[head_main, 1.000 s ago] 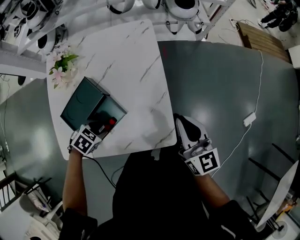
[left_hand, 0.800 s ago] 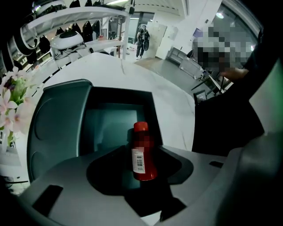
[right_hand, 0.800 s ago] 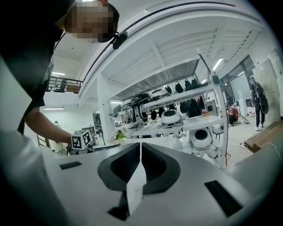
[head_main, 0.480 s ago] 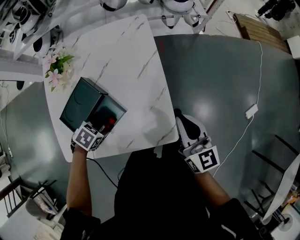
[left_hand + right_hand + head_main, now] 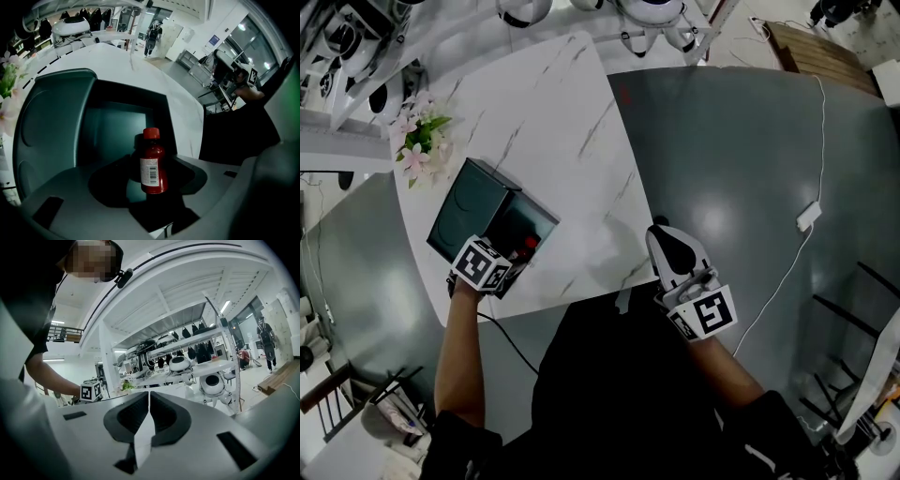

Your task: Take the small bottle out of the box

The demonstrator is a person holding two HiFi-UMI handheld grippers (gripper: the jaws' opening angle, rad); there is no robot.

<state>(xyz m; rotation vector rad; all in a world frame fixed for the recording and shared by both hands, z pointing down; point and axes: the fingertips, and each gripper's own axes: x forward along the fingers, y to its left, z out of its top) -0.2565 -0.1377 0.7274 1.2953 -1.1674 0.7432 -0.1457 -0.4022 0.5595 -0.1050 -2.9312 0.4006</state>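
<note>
A small red bottle with a red cap and a white label stands upright in the dark green box, whose lid lies open to the left. In the head view only the bottle's red cap shows inside the box. My left gripper reaches into the box from the near side. Its jaws are opening around the bottle, one on each side, with dark gaps between the pads and the glass. My right gripper hangs shut and empty at the table's near right corner, jaws meeting in a line.
The box sits on the left of a white marble table. A bunch of pink flowers stands beyond it at the table's left edge. White robot parts line shelves at the far side. A white cable with a plug lies on the grey floor at the right.
My left gripper has edged a little farther into the box toward the bottle. The right gripper has stayed where it was.
</note>
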